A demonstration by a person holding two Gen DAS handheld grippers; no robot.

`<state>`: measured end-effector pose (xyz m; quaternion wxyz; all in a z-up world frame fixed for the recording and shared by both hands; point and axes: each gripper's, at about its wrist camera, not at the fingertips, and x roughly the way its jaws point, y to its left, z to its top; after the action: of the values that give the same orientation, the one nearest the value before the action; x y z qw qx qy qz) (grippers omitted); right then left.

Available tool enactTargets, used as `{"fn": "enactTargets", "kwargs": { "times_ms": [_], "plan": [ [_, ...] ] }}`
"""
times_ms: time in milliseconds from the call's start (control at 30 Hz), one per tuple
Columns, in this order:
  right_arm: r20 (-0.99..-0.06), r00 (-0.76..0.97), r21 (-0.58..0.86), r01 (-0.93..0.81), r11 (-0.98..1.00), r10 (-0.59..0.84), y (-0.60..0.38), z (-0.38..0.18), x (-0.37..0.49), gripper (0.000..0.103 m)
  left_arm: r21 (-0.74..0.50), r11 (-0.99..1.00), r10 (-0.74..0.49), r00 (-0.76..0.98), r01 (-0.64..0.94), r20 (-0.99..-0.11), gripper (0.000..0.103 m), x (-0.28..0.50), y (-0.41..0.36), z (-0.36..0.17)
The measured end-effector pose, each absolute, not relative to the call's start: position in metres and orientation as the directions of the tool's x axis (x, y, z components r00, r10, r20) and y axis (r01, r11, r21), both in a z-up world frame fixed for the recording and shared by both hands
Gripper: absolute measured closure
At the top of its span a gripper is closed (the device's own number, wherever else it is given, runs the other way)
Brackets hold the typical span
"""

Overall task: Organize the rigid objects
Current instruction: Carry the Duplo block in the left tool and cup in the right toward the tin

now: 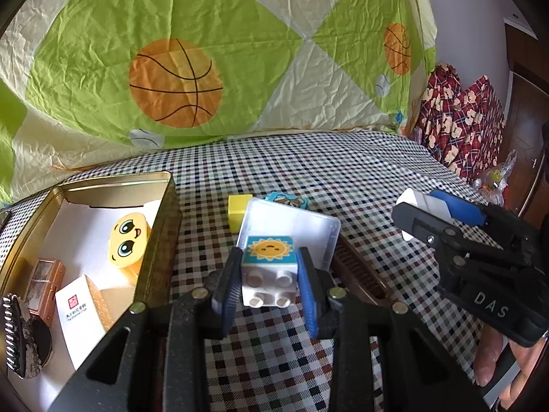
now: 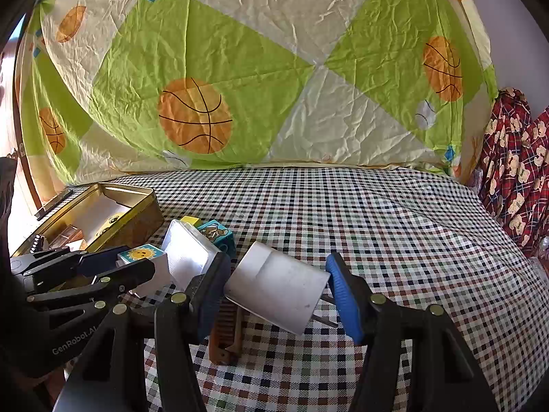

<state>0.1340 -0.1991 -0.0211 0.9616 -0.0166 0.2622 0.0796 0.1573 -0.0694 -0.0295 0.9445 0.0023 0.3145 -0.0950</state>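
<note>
Nearest the left wrist camera, our left gripper (image 1: pixel 269 283) is clamping a white toy block (image 1: pixel 269 273) with a sun face printed on its blue side, both pads pressing its flanks, above the checked tablecloth (image 1: pixel 343 185). To the right, our right gripper (image 2: pixel 278 290) is holding a white plug adapter (image 2: pixel 276 288) between its pads, metal prongs sticking out toward the near right.

We are judging the step as carrying: both pieces are lifted and the gold tin (image 1: pixel 161 226) is sitting open at the near left, already holding a yellow smiley block (image 1: pixel 128 240) and a white card box (image 1: pixel 80 312). The next move is calling for swinging the sun block left over the tin wall, then lowering it onto free floor before we are letting go.

A clear plastic case (image 1: pixel 291 226), a yellow block (image 1: pixel 238 211), a blue bear block (image 1: pixel 286 201) and a brown comb (image 2: pixel 224 329) are waiting on the cloth.

We are reading "DAS" on the right gripper's body and "GenRobot.AI" on the left one; the card box's print is too small.
</note>
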Motion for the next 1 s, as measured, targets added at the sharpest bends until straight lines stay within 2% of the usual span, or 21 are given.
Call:
{"fn": "enactTargets", "kwargs": {
  "times_ms": [1000],
  "plan": [
    [-0.41,0.897,0.009,-0.175,0.985,0.163,-0.202,-0.013,0.117,0.043,-0.012,0.988,-0.142,0.893,0.151,-0.427,0.073,0.127,-0.066,-0.011]
  ]
}}
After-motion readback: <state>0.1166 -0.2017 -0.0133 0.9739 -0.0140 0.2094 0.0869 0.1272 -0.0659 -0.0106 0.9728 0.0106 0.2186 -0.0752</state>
